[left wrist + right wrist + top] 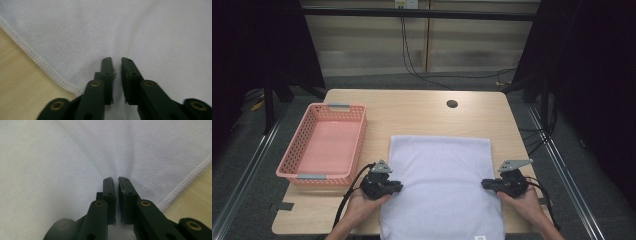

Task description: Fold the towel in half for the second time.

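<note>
A pale white towel point(442, 185) lies flat on the wooden table point(422, 110), its near edge hanging over the front. My left gripper point(399, 187) is at the towel's left edge, and my right gripper point(484, 184) is at its right edge, both pointing inward. In the left gripper view the jaws of the left gripper point(116, 60) pinch a ridge of the towel point(150, 30), with creases running to the tips and the stitched hem at the left. In the right gripper view the right gripper point(115, 178) is shut on a fold of the towel point(50, 157).
A pink plastic basket point(292, 145) stands empty on the table's left side, close to my left hand. A round cable hole point(452, 104) sits near the far edge. Bare wood lies beyond the towel.
</note>
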